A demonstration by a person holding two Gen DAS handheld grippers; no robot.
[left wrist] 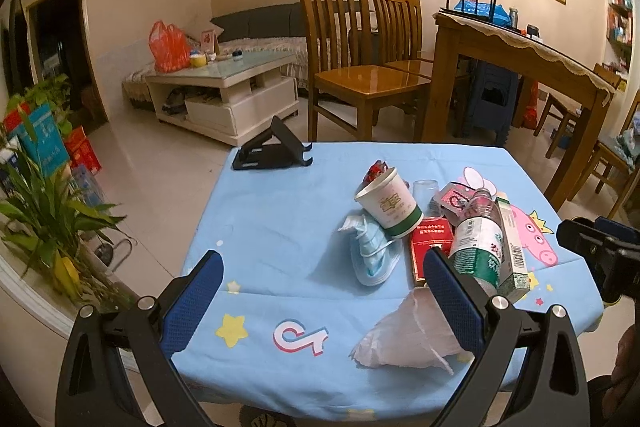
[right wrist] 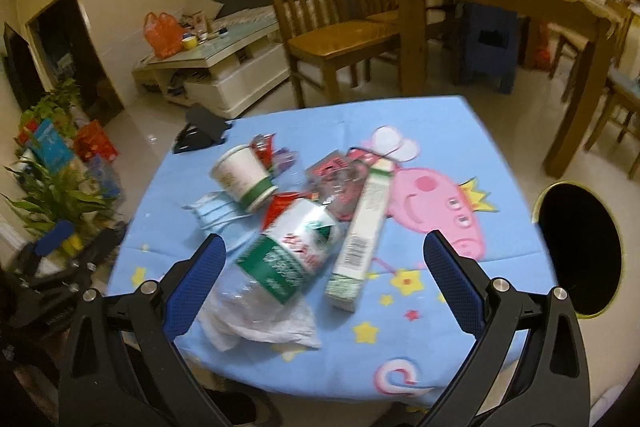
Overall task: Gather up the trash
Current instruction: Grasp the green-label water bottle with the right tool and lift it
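Crumpled tissue point(right wrist: 256, 319): nearest item, counter point(right wrist: 440, 155) front edge. Plastic bottle point(right wrist: 288, 255): lies on it, long axis pointing away from my right claw point(right wrist: 324, 281), spread and empty, directly ahead. Left claw point(left wrist: 324, 297): spread, farther left. Bin point(right wrist: 580, 251): right.

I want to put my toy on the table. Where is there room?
The left side of the blue cloth is bare, between the black stand and the star. It is crowded around the paper cup, face mask, bottle, long box and tissue.
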